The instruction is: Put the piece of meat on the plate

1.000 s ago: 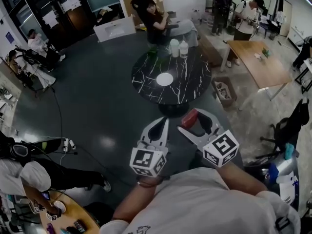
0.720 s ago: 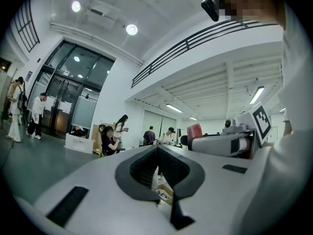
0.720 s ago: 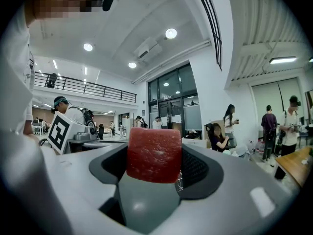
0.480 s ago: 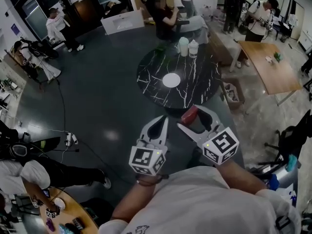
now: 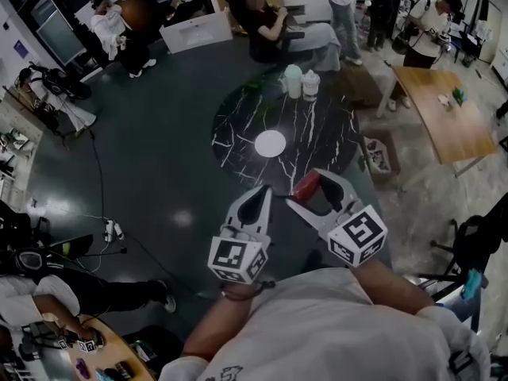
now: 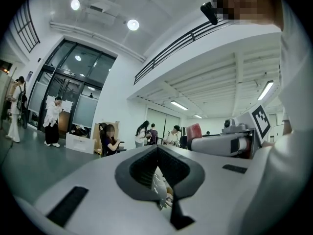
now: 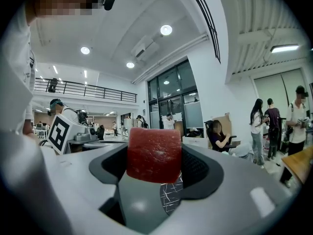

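Nearing the round tabletop [image 5: 238,137]: its central plate [image 5: 270,143] sits closer than before. Right claw [image 5: 313,189] still grips the meat [image 7: 154,154]; left claw [image 5: 263,195] is closed, empty. Placing looks imminent.

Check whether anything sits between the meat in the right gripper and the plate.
Nothing visible does. The right gripper holds the meat in the air; the plate lies bare on the table, two jugs beyond it.

**Grey claws, marker cubes, white shirt**

The left claw [image 5: 262,194] and right claw [image 5: 312,183] are light grey shells with dark ribbed inner pads. Each bears a white cube [image 5: 238,260] printed with black square markers. The person wears a white short-sleeved T-shirt [image 5: 333,332] and a dark wristband [image 5: 238,294].
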